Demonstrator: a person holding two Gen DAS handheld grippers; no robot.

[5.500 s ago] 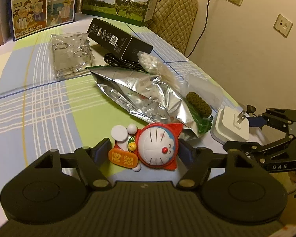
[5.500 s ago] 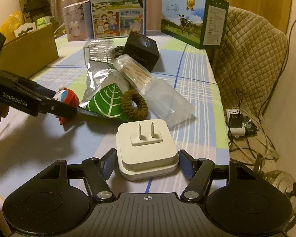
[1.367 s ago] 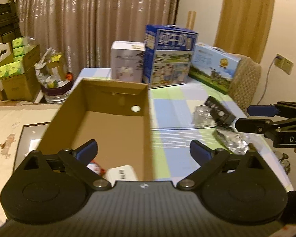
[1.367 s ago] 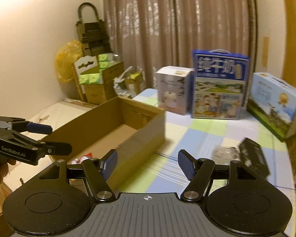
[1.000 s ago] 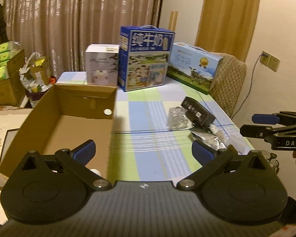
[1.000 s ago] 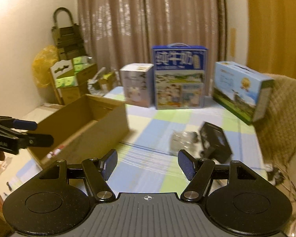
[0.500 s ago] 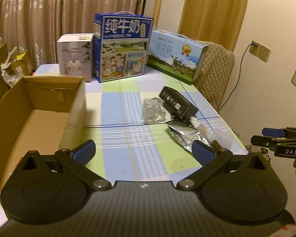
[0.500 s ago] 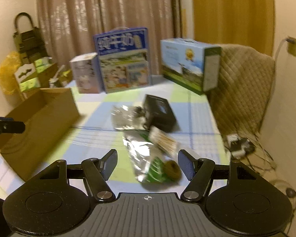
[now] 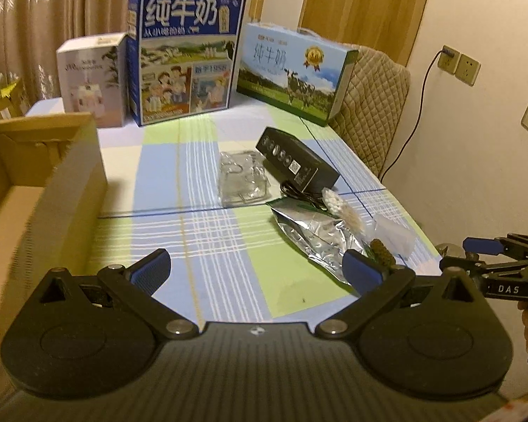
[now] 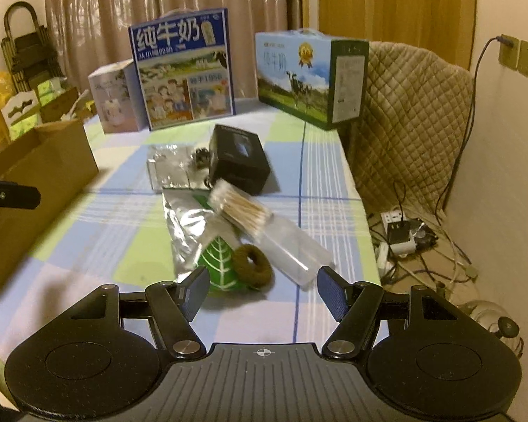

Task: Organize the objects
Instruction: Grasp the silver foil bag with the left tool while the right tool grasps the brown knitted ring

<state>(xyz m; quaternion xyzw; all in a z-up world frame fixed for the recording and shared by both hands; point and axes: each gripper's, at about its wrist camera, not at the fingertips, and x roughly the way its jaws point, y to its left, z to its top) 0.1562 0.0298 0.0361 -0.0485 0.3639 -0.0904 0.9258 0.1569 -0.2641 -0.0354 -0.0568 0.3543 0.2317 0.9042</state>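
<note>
1. Left gripper point(image 9: 255, 274) jaws spread wide, empty, above checked tablecloth point(image 9: 207, 211).
2. Right gripper point(image 10: 260, 290) likewise agape, empty.
3. Foil pouch point(image 10: 190, 232), hair tie point(image 10: 251, 267), cotton swabs point(image 10: 241, 211) lay clustered right of cardboard box point(image 9: 35, 190).

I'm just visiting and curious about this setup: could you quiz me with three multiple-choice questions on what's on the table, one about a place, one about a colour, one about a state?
1. Where does the hair tie lie?
A. on the foil bag's green end
B. in the cardboard box
C. on the black box

2. What colour are the pads of the right hand-held gripper?
A. red
B. blue
C. white

3. What state is the left hand-held gripper in?
A. shut on the swabs
B. shut, empty
C. open, empty

Answers:
1 A, the tie rests on the foil bag at its leaf print.
2 B, both pads show blue.
3 C, its fingers stand apart with only tablecloth between.
</note>
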